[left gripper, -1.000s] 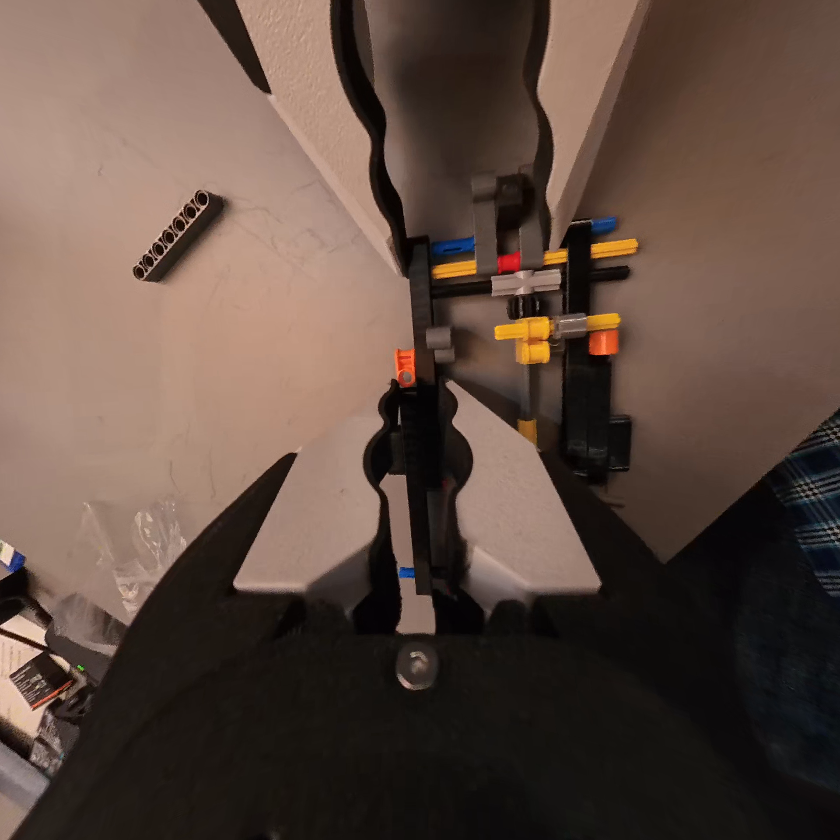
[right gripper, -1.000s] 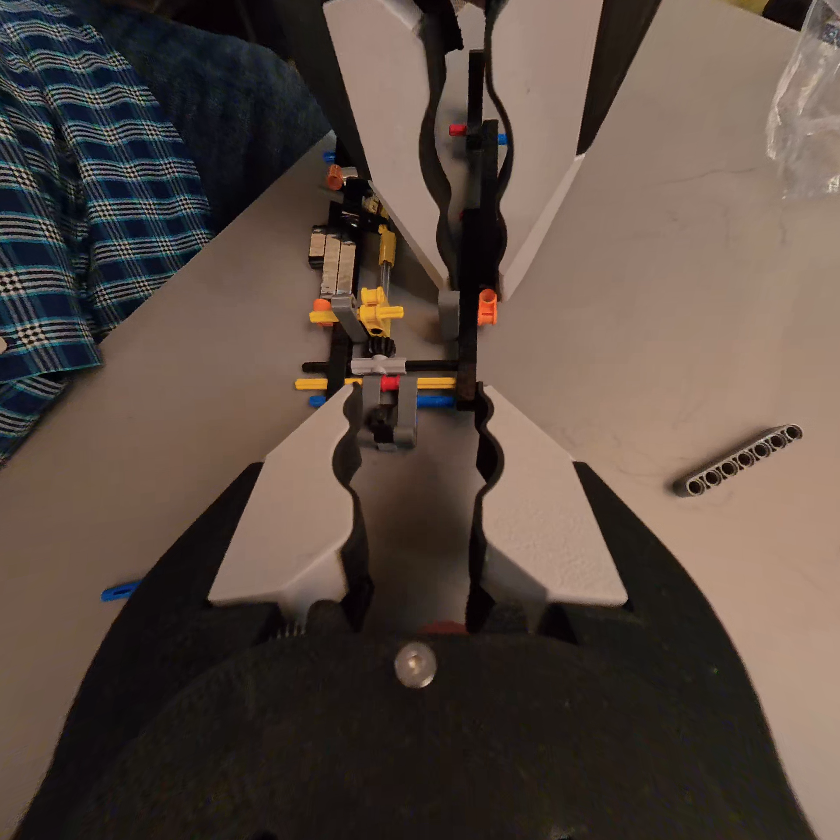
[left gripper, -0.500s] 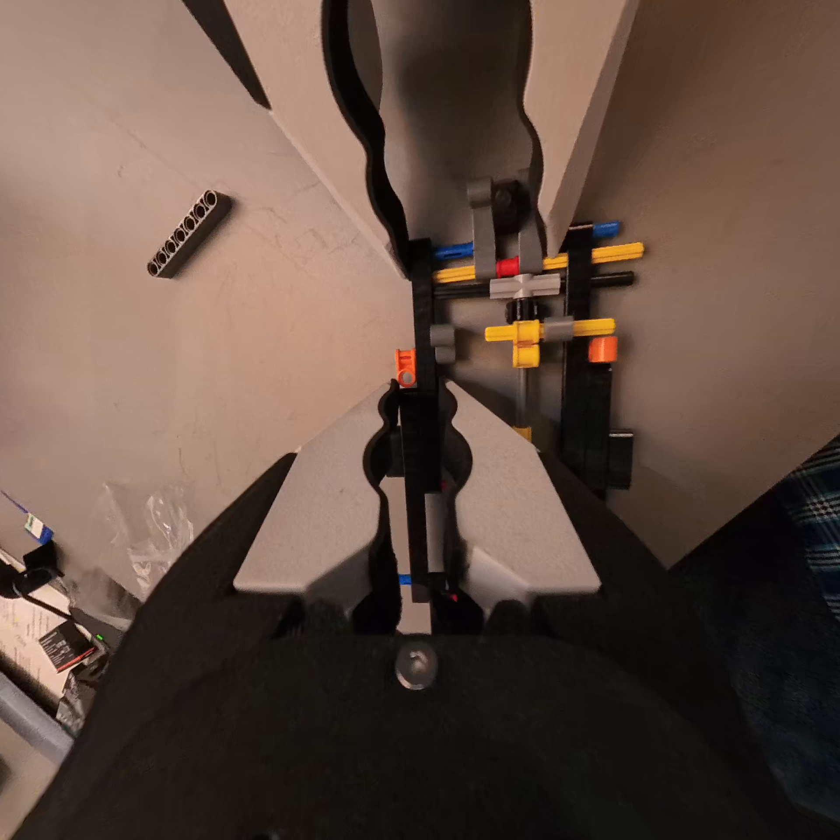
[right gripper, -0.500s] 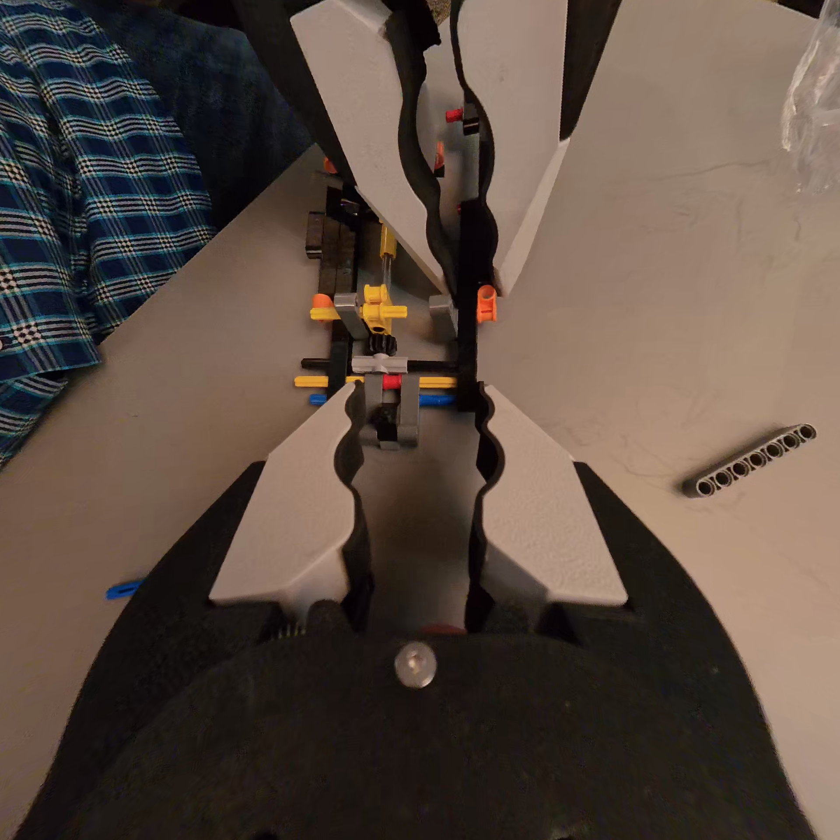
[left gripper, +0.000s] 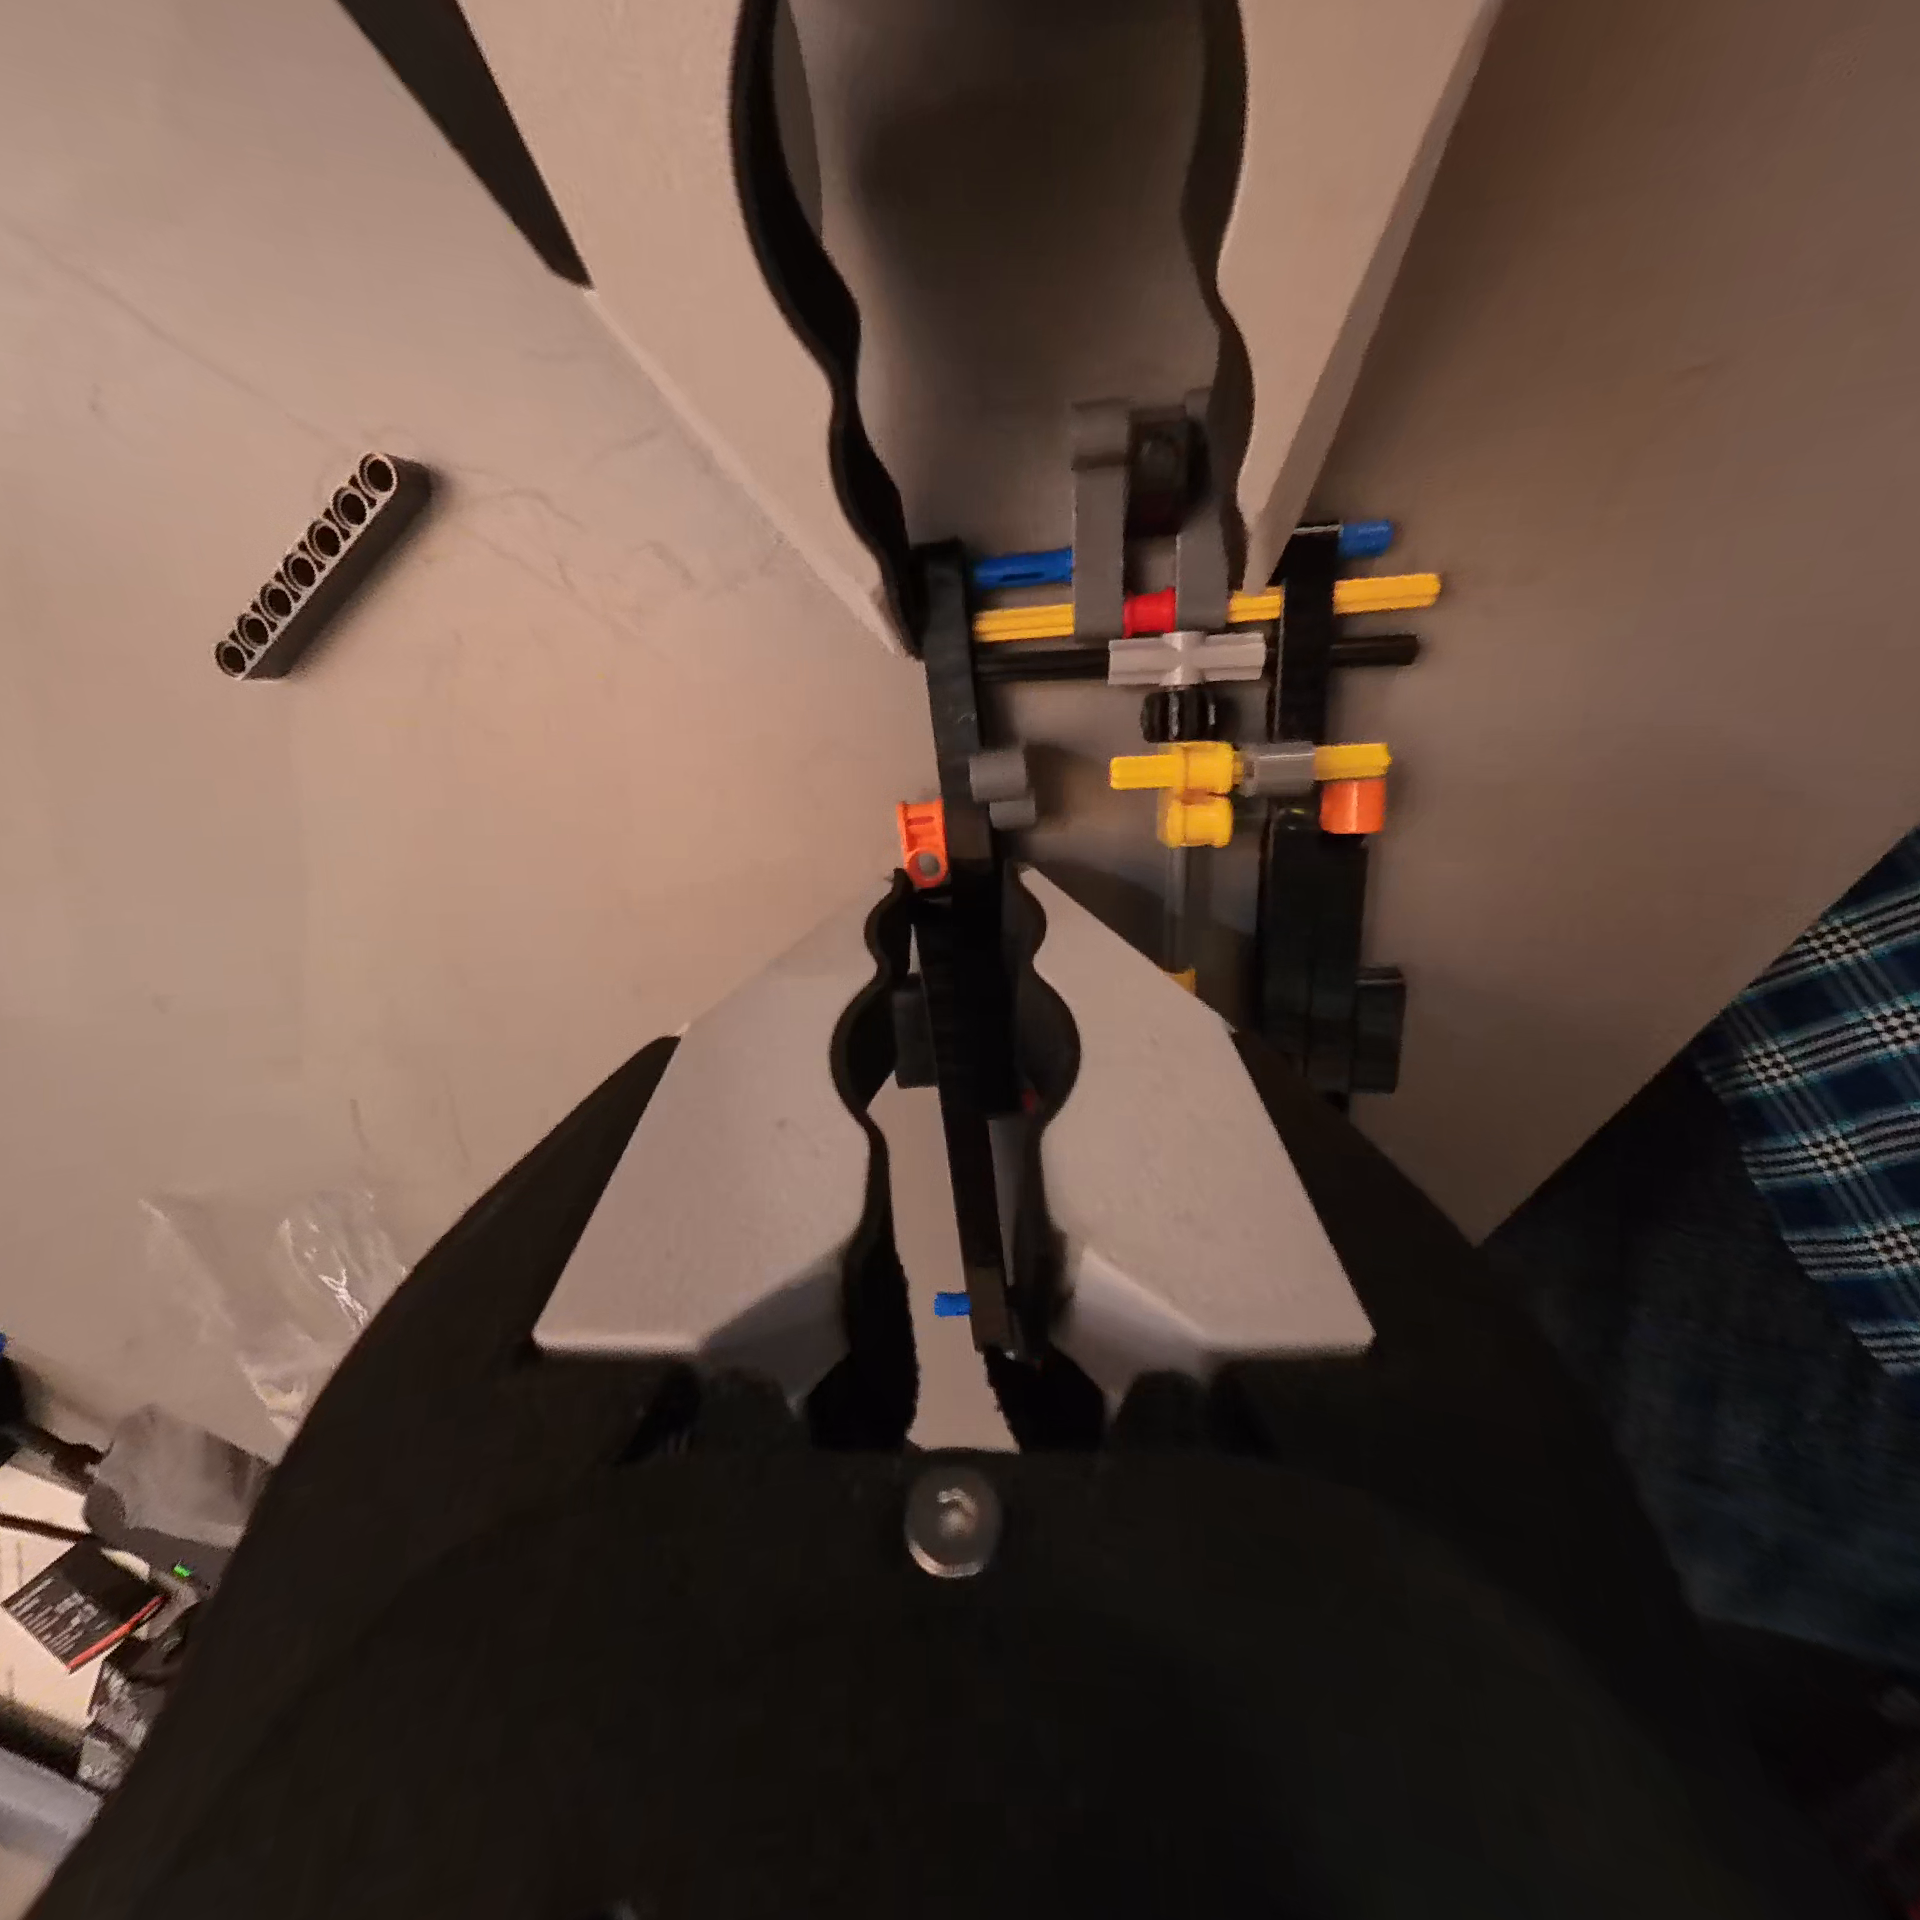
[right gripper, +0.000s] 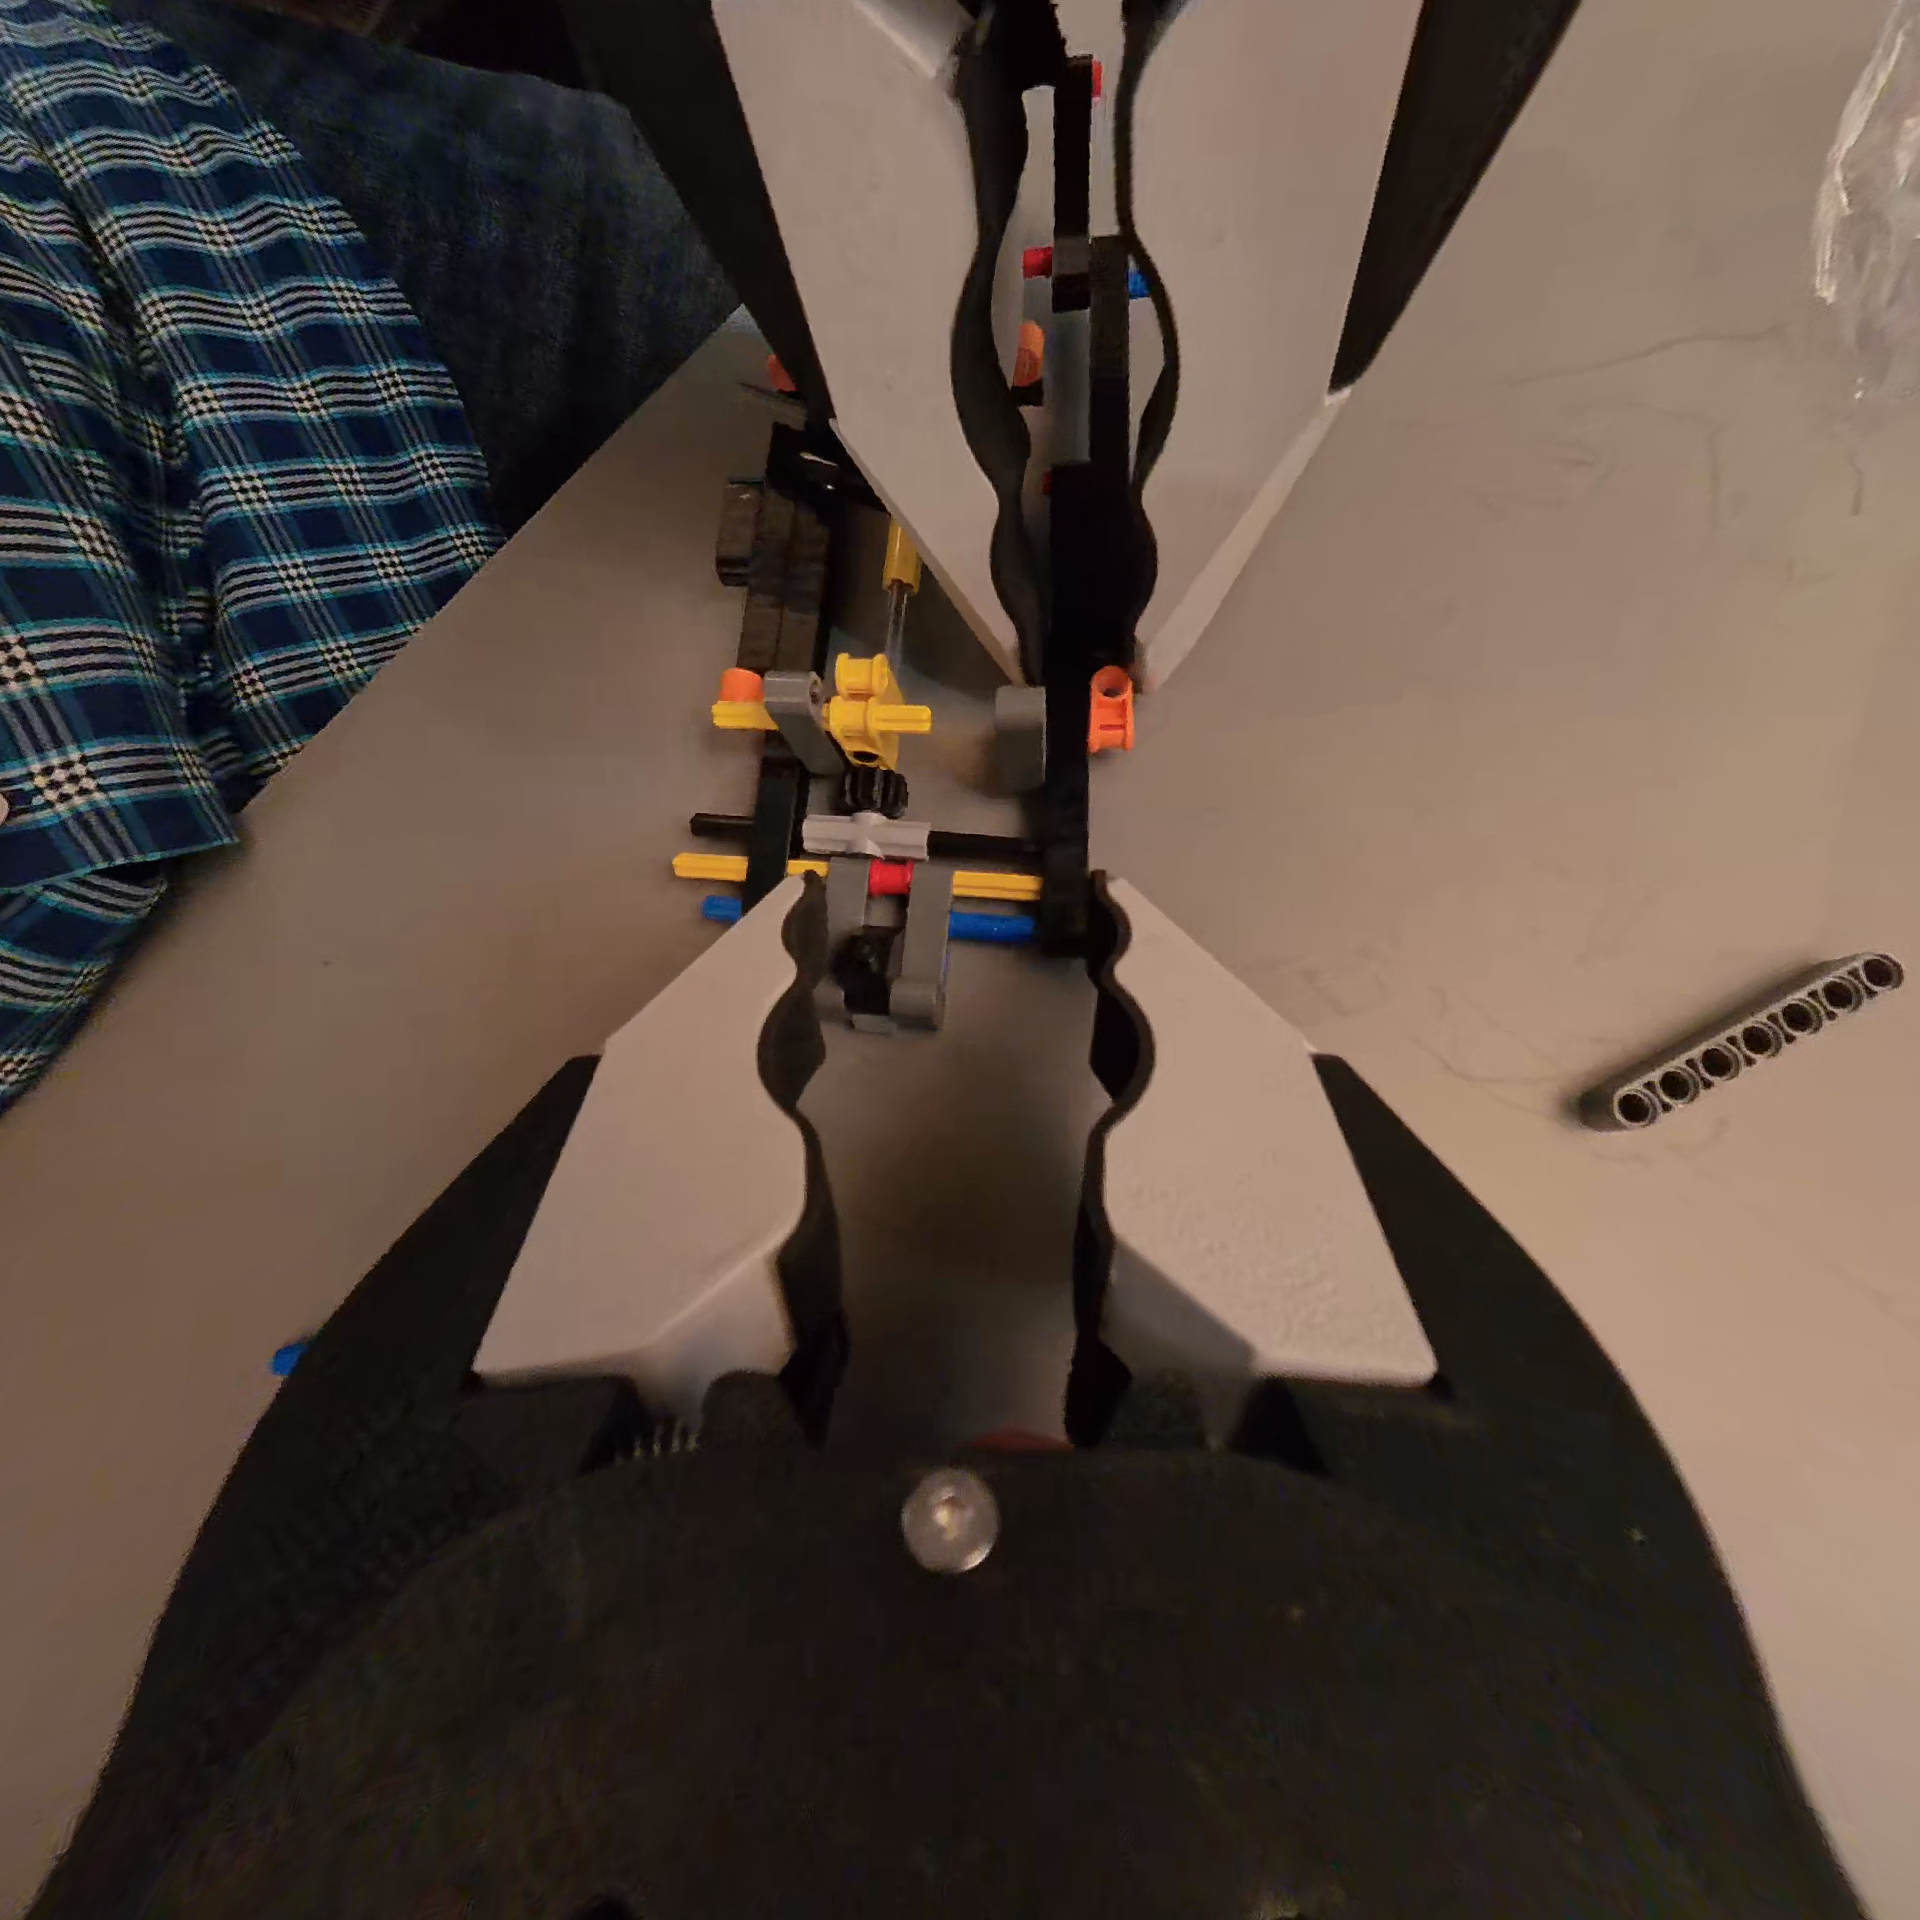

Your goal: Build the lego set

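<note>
Pinching the long black studded beam (left gripper: 961,748) of the half-built lego frame (left gripper: 1174,717), my left gripper (left gripper: 961,904) has its jaws pressed on it above the pale tabletop (left gripper: 520,831). My right gripper (right gripper: 945,914) is spread wide, straddling the frame's grey fork end (right gripper: 894,956). A loose grey holed beam (right gripper: 1756,1039) lies well apart.

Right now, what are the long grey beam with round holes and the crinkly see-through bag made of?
The long grey beam with round holes looks like hard moulded plastic, fairly matte: crisp edges, even holes. The crinkly see-through bag looks like thin glossy plastic film: creases catch light and the table shows through. Both are guesses from looks.
</note>
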Demonstrator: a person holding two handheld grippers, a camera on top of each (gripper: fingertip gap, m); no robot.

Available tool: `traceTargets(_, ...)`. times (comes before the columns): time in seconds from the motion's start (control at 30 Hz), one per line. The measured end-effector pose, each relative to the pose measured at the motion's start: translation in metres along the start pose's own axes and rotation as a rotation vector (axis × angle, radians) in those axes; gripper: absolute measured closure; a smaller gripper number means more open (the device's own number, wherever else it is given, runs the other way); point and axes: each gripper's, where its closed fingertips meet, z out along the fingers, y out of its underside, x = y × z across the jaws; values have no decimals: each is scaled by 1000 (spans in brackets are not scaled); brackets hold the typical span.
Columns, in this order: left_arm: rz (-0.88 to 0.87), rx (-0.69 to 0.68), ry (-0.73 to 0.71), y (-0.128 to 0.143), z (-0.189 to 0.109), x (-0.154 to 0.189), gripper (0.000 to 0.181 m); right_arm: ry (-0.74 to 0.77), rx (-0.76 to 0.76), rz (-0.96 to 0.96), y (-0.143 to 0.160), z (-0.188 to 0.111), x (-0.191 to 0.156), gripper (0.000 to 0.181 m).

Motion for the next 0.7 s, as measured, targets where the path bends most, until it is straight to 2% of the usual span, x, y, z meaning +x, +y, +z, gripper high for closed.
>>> traceTargets(0.57,12,13,50,0,1,-2,167,-2,-8,6,0,0,-1,133)
traceTargets(0.7,-7,53,95,0,0,1,160,-2,-6,6,0,0,-1,134)
